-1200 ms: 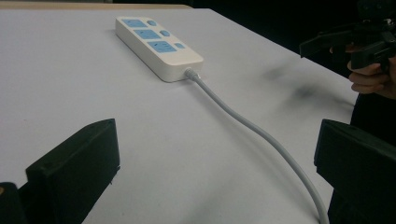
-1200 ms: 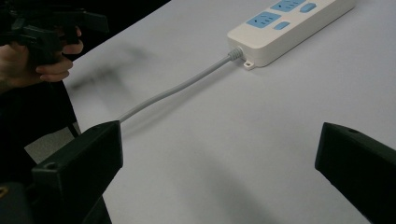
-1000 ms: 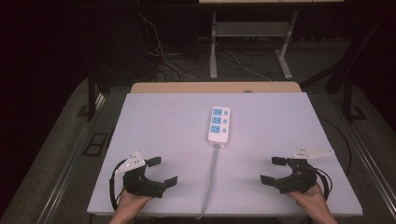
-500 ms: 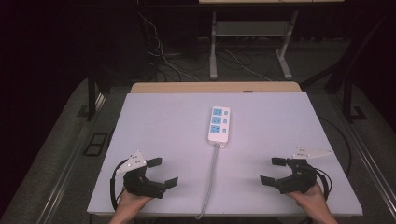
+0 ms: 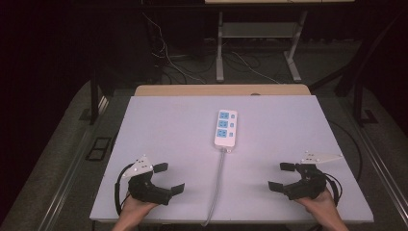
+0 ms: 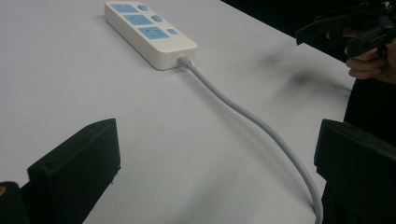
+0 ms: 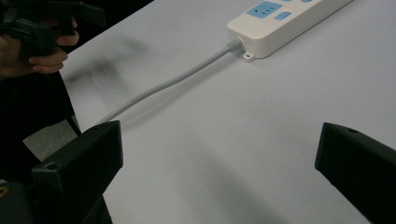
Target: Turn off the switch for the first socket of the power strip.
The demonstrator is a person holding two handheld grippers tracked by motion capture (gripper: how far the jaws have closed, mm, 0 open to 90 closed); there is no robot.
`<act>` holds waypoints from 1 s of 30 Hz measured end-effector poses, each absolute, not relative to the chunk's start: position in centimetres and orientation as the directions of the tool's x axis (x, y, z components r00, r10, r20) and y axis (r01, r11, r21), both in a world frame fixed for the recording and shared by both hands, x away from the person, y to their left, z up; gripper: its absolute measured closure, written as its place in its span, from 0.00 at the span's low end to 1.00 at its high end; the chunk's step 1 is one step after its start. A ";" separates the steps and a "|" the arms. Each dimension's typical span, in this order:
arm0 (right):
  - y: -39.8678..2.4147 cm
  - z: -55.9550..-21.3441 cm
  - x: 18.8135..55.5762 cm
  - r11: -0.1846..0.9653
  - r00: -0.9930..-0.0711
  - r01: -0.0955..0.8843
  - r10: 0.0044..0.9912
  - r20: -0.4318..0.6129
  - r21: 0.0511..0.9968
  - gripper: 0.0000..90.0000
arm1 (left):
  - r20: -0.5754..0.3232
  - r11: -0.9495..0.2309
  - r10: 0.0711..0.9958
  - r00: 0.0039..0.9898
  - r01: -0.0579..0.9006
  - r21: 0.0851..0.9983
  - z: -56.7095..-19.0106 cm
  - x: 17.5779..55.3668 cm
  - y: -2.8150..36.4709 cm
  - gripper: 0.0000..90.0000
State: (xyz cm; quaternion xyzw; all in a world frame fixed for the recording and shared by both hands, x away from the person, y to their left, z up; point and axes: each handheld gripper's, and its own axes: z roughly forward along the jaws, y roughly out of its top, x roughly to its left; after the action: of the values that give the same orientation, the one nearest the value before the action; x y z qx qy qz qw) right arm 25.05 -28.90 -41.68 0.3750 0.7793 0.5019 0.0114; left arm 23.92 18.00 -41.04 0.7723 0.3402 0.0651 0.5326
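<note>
Both grippers (image 5: 169, 178) (image 5: 283, 175) flank the power strip's (image 5: 226, 128) cord (image 5: 218, 180), fingers spread.

Power strip (image 5: 225, 128) lies mid-desk (image 5: 288, 125), toward the far edge. Its cord (image 5: 218, 183) runs back to the near edge and drops off. Left hand-held gripper (image 5: 169, 177) sits near-left of the cord, right hand-held gripper (image 5: 282, 176) near-right, both well apart from the strip.
</note>
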 end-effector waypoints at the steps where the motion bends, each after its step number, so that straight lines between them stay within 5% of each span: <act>1: -28.9 -41.7 25.1 0.218 -0.720 0.572 0.596 0.356 0.791 0.01 | -0.264 -0.201 0.594 0.760 0.458 0.866 -40.9 24.0 18.0 0.00; 30: -28.9 -41.8 25.0 0.231 -0.721 0.574 0.596 0.352 0.786 0.01 | -0.254 -0.299 0.550 0.796 0.471 0.830 -38.3 27.7 15.4 0.00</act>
State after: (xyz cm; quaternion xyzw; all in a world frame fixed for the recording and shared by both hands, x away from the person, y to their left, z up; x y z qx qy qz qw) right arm 25.04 -28.87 -41.82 0.3731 0.7843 0.4955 0.0113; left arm 27.66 15.43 -38.30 0.8049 0.3173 0.0396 0.4998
